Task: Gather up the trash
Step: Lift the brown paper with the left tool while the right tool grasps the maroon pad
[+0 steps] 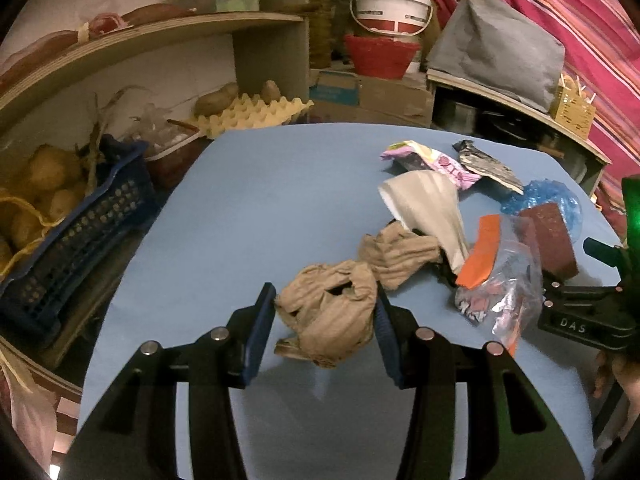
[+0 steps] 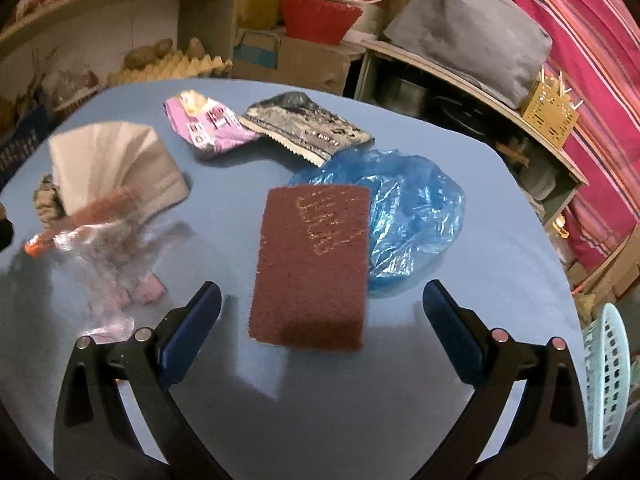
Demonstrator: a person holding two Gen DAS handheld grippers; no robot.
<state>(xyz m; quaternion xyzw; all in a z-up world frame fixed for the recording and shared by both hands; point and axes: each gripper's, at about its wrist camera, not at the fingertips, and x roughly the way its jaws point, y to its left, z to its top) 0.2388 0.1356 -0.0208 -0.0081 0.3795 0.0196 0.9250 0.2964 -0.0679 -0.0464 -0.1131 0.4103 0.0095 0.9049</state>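
Trash lies on a blue table (image 1: 248,200). My left gripper (image 1: 326,312) is shut on a crumpled beige stocking (image 1: 332,320), whose other end (image 1: 396,256) trails to the right. Beyond lie a white folded paper (image 1: 428,208), an orange-topped clear bag (image 1: 496,280), a pink wrapper (image 1: 432,160) and a silver wrapper (image 1: 488,164). My right gripper (image 2: 320,304) is open, its fingers either side of a maroon scouring pad (image 2: 312,264) that lies beside a blue plastic bag (image 2: 408,208). The right gripper also shows in the left wrist view (image 1: 592,312).
A dark blue crate (image 1: 80,240) of potatoes and an egg tray (image 1: 248,114) stand left of the table. Shelves, a red basket (image 1: 380,56) and a white bucket (image 1: 392,8) stand behind. A light green basket (image 2: 608,380) sits at the table's right edge.
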